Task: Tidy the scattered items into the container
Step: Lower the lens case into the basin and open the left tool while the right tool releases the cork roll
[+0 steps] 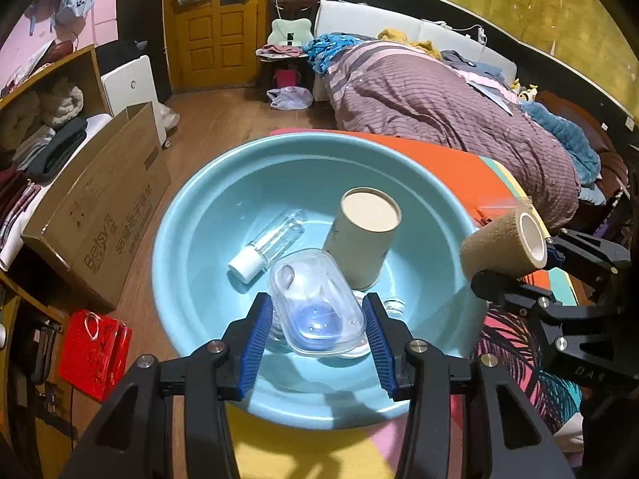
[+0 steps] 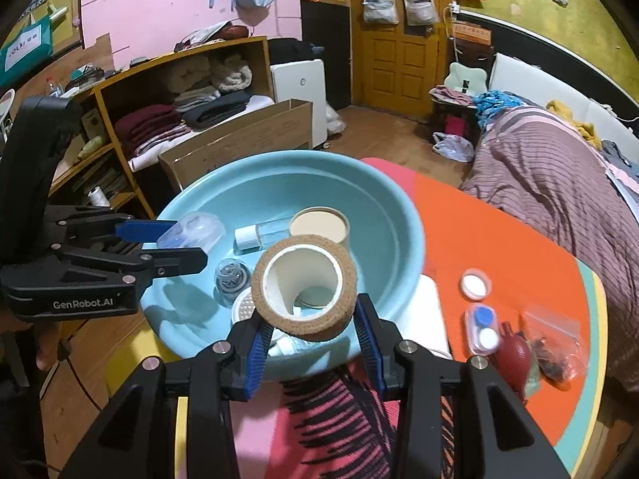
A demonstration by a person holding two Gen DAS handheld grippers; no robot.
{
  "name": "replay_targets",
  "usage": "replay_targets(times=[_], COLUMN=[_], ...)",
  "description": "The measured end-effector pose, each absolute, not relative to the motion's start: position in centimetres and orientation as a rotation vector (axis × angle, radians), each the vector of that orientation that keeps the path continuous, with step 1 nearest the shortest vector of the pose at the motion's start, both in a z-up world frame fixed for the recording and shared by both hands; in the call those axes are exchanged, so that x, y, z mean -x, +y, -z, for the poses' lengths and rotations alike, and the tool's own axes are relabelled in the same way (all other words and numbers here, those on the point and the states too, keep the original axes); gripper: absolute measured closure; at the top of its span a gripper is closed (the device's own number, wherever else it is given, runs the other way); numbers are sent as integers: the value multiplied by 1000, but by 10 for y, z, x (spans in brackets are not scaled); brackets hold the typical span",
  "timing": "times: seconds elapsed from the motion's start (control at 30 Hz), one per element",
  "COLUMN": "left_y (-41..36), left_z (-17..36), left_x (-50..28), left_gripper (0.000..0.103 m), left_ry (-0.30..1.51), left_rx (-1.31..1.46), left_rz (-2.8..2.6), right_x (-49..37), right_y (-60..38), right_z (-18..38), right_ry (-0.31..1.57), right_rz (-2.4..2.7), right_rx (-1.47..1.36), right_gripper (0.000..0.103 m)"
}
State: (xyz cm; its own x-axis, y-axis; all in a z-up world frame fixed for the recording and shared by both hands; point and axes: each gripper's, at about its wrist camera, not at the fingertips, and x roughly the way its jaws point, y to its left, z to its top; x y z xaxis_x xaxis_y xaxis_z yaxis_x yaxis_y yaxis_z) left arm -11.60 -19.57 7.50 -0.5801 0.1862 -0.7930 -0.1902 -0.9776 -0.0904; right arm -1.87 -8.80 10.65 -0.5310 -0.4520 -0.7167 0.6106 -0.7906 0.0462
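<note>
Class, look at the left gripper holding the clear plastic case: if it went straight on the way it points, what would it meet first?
Probably the tan cardboard tube standing in the light blue plastic basin, directly beyond the clear plastic case that the left gripper holds, though depth is uncertain.

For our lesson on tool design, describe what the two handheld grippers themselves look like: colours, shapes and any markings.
Both are matte black plastic frames with triangular cut-outs and round silver bolts. The left gripper and right gripper each end in two fingers lined with ribbed blue pads. White lettering reading "GenRobot.AI" shows on the left gripper's side in the right wrist view. No cables or sleeves show clearly.
</note>
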Motion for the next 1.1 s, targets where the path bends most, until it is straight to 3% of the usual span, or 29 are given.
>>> replay_targets(times=[1.1], left_y=[-203], left_z=[-52], left_x=[166], left_gripper=[50], left_ry=[27], left_rx=[1401], left_rz=[-2577], right_x=[61], right_y=[-116], right_z=[-71], right_ry=[270], right_rz=[2202], right_rx=[-1090], right_gripper=[59])
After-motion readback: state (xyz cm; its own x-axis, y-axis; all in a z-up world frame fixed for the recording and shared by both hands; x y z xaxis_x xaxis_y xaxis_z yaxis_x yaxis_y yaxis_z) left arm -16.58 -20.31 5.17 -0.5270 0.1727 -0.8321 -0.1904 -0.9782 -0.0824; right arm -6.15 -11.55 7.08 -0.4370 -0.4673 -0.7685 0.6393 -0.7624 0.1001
